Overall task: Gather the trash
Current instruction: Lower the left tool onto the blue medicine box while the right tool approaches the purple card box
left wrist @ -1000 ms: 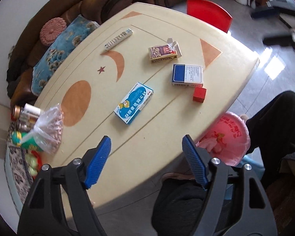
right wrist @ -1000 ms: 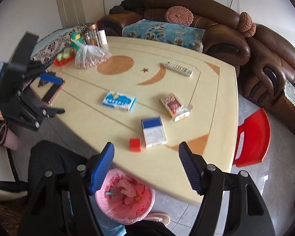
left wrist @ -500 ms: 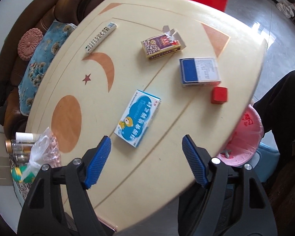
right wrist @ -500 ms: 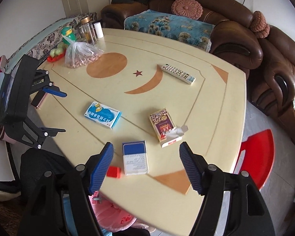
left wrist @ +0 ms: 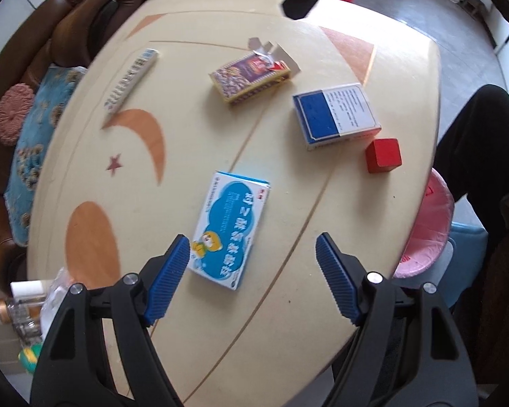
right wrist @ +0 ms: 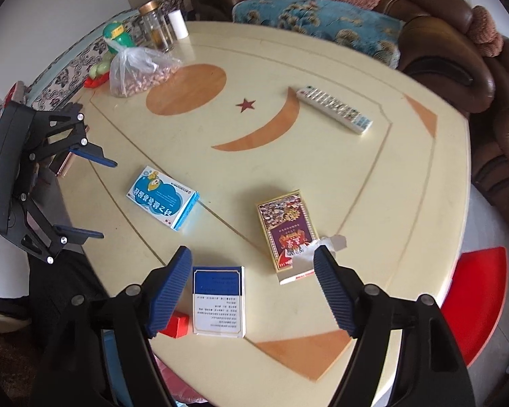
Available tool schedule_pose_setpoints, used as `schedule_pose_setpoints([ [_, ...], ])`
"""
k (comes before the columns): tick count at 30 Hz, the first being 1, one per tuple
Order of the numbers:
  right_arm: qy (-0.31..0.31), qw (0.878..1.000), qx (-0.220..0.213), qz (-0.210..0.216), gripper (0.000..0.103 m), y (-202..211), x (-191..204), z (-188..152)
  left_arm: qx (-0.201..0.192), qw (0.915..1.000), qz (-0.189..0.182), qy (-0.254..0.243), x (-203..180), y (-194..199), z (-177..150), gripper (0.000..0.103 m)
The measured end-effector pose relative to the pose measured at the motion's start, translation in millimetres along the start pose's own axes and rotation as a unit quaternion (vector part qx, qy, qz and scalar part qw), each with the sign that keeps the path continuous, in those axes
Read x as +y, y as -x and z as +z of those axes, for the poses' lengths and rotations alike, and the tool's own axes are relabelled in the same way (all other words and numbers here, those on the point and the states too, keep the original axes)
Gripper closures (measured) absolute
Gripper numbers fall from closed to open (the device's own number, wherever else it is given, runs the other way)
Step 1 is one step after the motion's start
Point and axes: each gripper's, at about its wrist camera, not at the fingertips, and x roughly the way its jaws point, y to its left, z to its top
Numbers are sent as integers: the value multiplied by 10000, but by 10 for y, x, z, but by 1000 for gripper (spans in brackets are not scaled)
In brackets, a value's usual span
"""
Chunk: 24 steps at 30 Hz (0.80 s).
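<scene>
Cream-coloured surface (left wrist: 288, 305) carries four candidate items of trash, none yet picked up. We judge the step in hand to be the approach: both claws hang above the surface and neither touches anything.

Left claw (left wrist: 252, 261), lower centre of its view, stands well apart and empty. The light-blue medicine box (left wrist: 229, 234) lies flat in the middle of that frame, its near end just beside the claw's left pad, not between the pads. We judge the next move to call for a shift toward that box and a descent until the pads flank its long sides.

Right claw (right wrist: 252, 273), lower centre of its view, is opening, with nothing pressed between its pads. Below it lie the blue-and-white box (right wrist: 219, 300), at lower centre-left, and the torn cigarette pack (right wrist: 286, 230), at centre-right with its ripped flap close to the right pad. The small red block (right wrist: 176, 325) sits touching or nearly touching the blue-and-white box at the surface's near edge. We cannot tell which of these the right claw is meant for.

Pink-lined bin (left wrist: 427, 230) stands on the floor at the right of the left view, just below the surface's edge, near the red block. The remote control (right wrist: 334, 110) and the plastic bag of nuts (right wrist: 137, 71) lie well apart at the far side.
</scene>
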Motion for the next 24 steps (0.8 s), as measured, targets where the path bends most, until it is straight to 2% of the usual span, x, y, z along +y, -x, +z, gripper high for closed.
schedule_pose_setpoints([
  [9,382,9981,401,282,30,-416,-120,214,-2,9984,-550,-122,148,-252,67,28],
  [15,534,9957,692,317,30,-752,-180,248,114,9977,-607,-282,208,-423,100,27],
  [24,571,9934,886,445,30,-990,-281,255,275,9958,-821,-292,297,-658,108,27],
])
